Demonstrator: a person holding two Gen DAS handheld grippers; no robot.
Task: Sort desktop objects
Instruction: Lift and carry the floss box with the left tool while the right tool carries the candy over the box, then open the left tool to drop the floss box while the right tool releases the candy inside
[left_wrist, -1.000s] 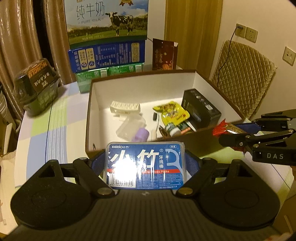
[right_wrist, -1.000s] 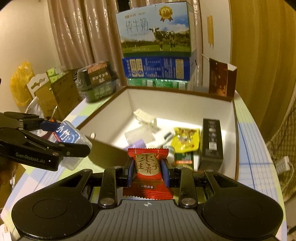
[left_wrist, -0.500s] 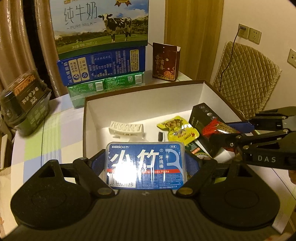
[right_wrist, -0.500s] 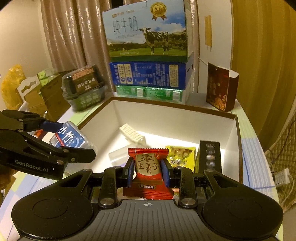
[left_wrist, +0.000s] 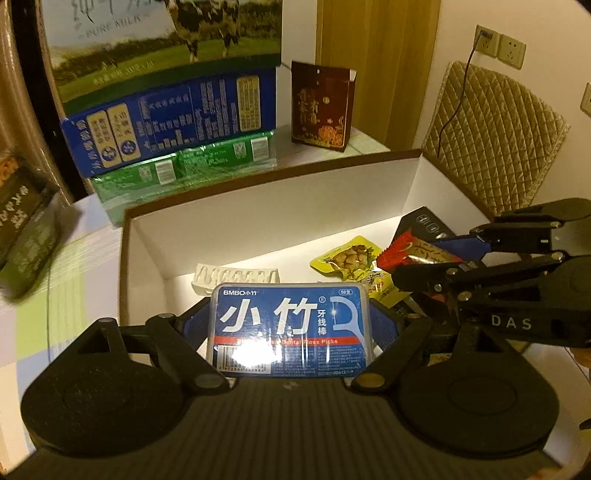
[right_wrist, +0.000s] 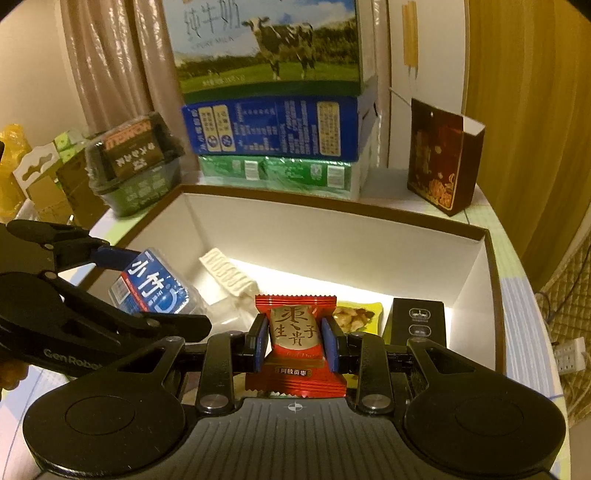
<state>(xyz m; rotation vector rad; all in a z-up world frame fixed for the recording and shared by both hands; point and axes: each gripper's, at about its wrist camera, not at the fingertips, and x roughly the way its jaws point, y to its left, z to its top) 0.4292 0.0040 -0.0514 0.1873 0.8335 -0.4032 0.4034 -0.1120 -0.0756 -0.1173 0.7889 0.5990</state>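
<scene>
Across the worktop (left_wrist: 55, 295), checked cloth, open white box (right_wrist: 332, 236) mid-frame, stacked milk cartons (right_wrist: 273, 122) upper centre, curtains behind. Lower centre of the left wrist view: left gripper (left_wrist: 290, 330), fingers clamped on blue floss-pick case (left_wrist: 288, 328), tilted over the box. Right gripper (right_wrist: 295, 343) likewise, fingers pinching red candy packet (right_wrist: 295, 343) above box floor.
</scene>
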